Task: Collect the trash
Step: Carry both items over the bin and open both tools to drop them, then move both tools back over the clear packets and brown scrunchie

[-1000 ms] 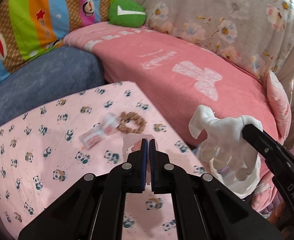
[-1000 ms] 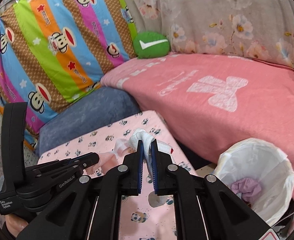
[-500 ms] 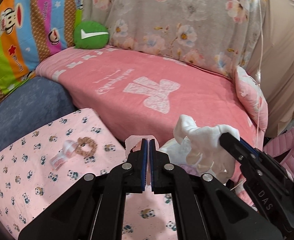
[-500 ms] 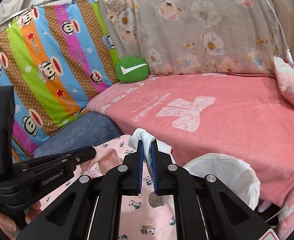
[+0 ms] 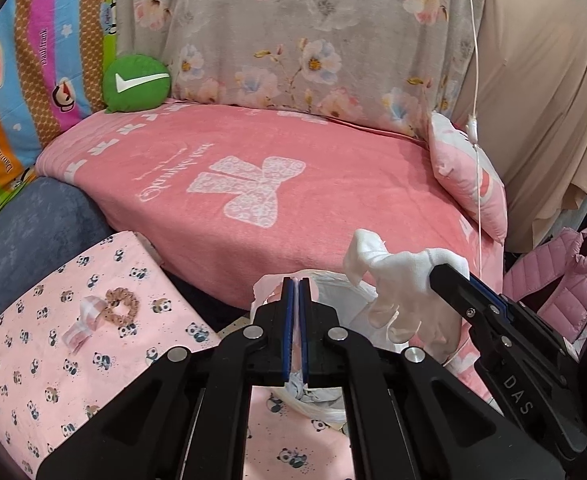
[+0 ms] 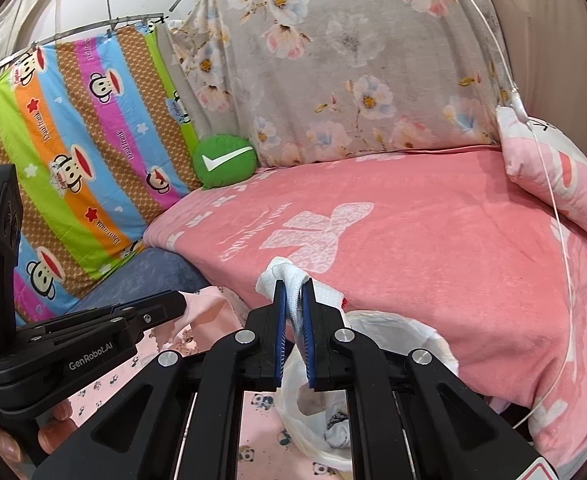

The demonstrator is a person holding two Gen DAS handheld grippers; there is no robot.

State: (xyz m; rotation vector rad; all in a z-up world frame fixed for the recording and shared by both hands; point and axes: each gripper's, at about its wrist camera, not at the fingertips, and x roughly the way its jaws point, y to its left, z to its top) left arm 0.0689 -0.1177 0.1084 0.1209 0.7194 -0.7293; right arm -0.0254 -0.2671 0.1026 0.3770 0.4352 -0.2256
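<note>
**Left wrist view: both fingers clamped on trash over the bin bag**

Left wrist view showed my left gripper (image 5: 296, 292) clenched on a thin pink scrap (image 5: 264, 289), right above the white bin bag (image 5: 335, 286). My right gripper (image 6: 293, 300) gripped a white cloth (image 6: 289, 276) tight between its fingers, the cloth drooping over that same bag (image 6: 393, 326), which already held crumpled bits. Back on the panda-print table (image 5: 25, 368) lay a brown scrunchie (image 5: 122, 306) touching a pink wrapper (image 5: 83, 322). Beyond, I saw the pink bed (image 5: 333, 184).
</note>
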